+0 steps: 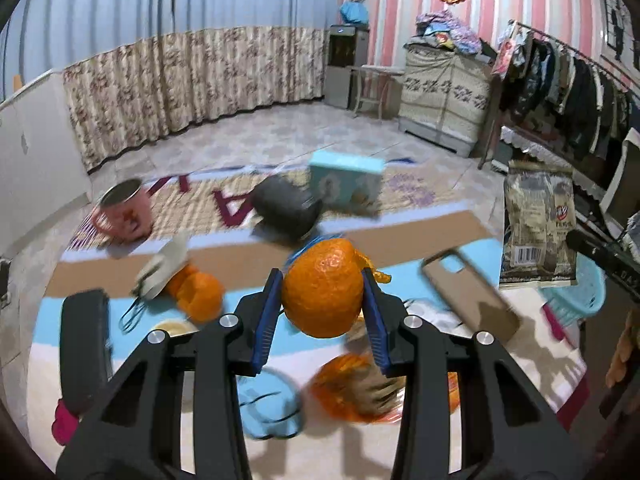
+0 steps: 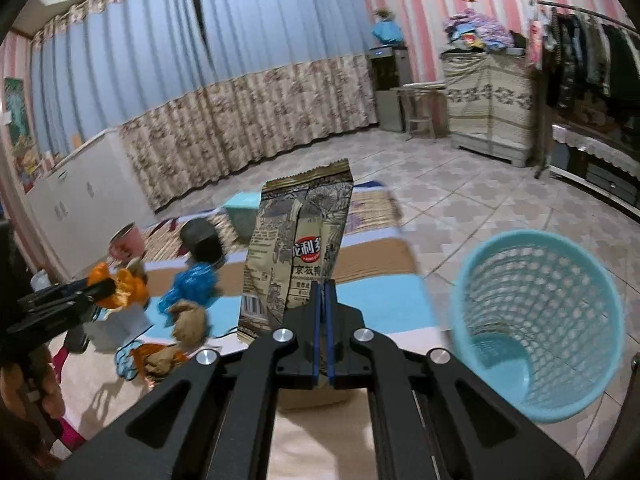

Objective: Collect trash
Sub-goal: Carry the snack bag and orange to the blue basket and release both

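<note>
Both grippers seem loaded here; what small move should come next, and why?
Probably carry the right gripper, shut on the snack bag, over the blue basket and release: the basket stands open just to its right. The left gripper clamps orange peel, which could follow.

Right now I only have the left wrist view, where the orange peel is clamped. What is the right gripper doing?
Observer: The right gripper has its jaws shut on the lower edge of a snack bag, which stands upright above them.
Operator: Where is the bin relative to that bag?
Observer: A turquoise mesh basket sits on the floor tiles to the right of the bag, with its mouth facing the camera.
Operator: Is anything in it yet?
Observer: No trash shows on the part of its bottom that I can see.
</note>
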{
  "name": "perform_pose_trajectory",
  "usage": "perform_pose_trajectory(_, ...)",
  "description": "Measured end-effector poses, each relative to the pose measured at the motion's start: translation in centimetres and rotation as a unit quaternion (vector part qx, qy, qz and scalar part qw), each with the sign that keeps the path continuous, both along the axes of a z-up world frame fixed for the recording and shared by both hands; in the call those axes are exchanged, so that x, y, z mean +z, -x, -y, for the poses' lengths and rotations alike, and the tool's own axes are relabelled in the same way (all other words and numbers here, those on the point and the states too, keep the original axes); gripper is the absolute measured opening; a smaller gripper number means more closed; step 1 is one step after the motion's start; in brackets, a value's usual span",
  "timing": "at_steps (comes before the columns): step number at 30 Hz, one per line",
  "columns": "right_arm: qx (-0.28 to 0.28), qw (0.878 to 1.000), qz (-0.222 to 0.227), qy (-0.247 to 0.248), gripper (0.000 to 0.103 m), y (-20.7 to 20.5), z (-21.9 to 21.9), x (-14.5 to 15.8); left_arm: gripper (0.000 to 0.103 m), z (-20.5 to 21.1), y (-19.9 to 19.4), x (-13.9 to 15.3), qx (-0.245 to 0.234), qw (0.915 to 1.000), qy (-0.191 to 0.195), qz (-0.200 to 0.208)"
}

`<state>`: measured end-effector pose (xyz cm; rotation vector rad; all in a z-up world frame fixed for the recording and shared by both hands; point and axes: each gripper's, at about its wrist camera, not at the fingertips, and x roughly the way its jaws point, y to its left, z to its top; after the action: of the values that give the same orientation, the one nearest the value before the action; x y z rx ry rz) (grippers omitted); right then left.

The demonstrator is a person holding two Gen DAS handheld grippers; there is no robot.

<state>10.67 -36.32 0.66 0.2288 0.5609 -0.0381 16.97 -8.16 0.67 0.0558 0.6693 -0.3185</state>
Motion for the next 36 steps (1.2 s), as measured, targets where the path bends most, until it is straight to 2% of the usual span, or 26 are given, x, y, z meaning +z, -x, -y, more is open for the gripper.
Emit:
perform_pose_trajectory(8, -0.08, 0.996, -0.013, 0.025, 0.002, 2.4, 9.0, 0.7, 0.038, 9.4, -0.4, 1.8, -0.057, 0.998, 0.019, 0.016)
perform_pose_trajectory(18, -0.152, 0.987, -0.034, 0.04, 0.002, 4.5, 17.1, 0.4, 0.038, 21.6, 0.2, 0.3, -0.137, 0.9897, 0.042, 0.005)
perform_pose_trajectory(25, -0.175, 0.983, -0.044, 0.028, 0.002, 5.2, 20.5, -1.1, 0.038, 28.8, 1.3, -1.4, -0.191, 0.9809, 0.036, 0.0)
perform_pose_trajectory(31, -0.195, 0.979, -0.051, 0.018, 0.002, 5.6, 22.5, -2.1, 0.038, 32.4, 0.8, -2.8, -0.215, 0.9761, 0.027, -0.009)
perform_pose_trajectory(34, -0.199, 0.978, -0.055, 0.015, 0.002, 5.4, 22.6, -2.6, 0.043, 33.4, 0.3, -3.5, -0.221, 0.9747, 0.026, -0.021)
perform_pose_trajectory(36, -0.198, 0.978, -0.057, 0.014, 0.002, 5.3, 22.6, -2.8, 0.055, 33.8, 0.1, -3.8, -0.219, 0.9752, 0.022, -0.023)
